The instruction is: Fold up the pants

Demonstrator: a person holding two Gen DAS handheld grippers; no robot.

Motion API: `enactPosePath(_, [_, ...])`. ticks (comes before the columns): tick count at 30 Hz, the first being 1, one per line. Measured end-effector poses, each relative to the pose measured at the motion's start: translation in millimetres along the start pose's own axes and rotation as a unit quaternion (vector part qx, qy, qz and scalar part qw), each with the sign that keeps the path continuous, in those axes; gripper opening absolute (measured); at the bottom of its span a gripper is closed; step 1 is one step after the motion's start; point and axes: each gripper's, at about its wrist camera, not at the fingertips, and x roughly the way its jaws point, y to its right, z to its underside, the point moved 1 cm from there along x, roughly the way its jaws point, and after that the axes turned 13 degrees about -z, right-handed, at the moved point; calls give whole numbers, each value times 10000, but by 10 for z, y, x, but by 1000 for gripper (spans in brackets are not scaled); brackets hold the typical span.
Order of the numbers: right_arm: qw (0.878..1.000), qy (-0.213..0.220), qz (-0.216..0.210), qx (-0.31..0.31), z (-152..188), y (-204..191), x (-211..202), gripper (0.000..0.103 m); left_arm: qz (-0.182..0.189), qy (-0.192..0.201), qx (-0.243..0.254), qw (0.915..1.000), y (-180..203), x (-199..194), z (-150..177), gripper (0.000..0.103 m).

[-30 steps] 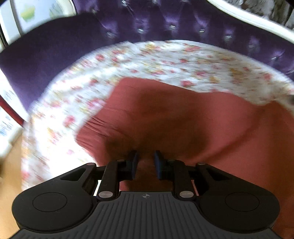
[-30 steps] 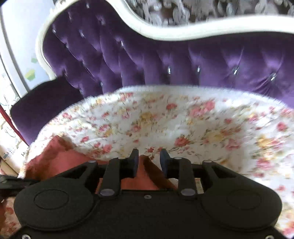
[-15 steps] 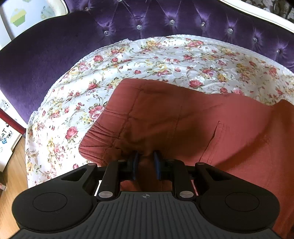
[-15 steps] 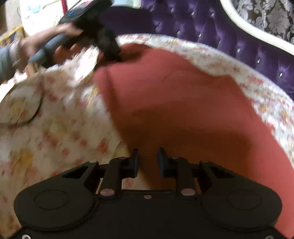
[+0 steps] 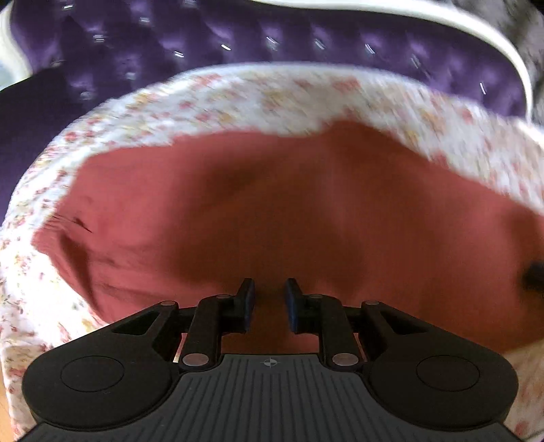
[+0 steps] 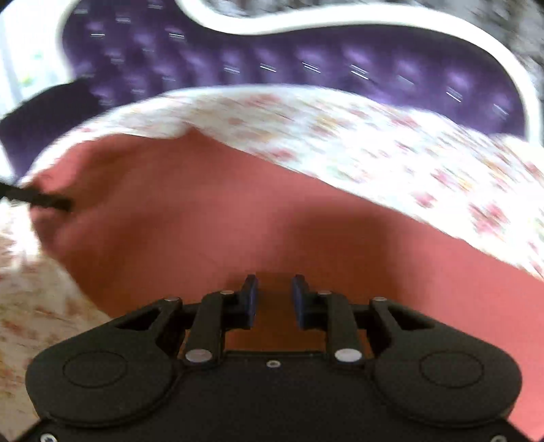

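Note:
The rust-red pants lie spread on a floral cloth over a purple sofa. In the left wrist view my left gripper is over the near edge of the pants with its jaws a narrow gap apart and red cloth between them. In the right wrist view the pants fill the middle, and my right gripper stands the same way, a narrow gap with red cloth in it. The other gripper's dark tip shows at the far left. Both views are motion-blurred.
The purple tufted sofa back with a white frame rises behind the floral cloth. A dark purple armrest stands at the left.
Both views have swung and blurred. The right gripper has moved from facing the left hand to facing the sofa back. The pants now lie wider across the cloth.

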Motion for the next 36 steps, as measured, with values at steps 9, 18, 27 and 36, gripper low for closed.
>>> enactPosePath(9, [9912,214,706,1101,340,784,-706,18,-599,-68,392,9974,193,-10,101,21])
enactPosePath(18, [9634,1137,1553,1866,590,1470,-1514,67,-195,131,315,9992,536,-335,-12,20])
enactPosePath(27, [9516,1084,922,2723,933,2181,-1721,69,-121,213,784,9966,1095,-214,68,20])
enactPosePath(36, [9552,1104,-41,2744,963,2387,-1649,15,-48,176,564,9982,1065,-209,59,20])
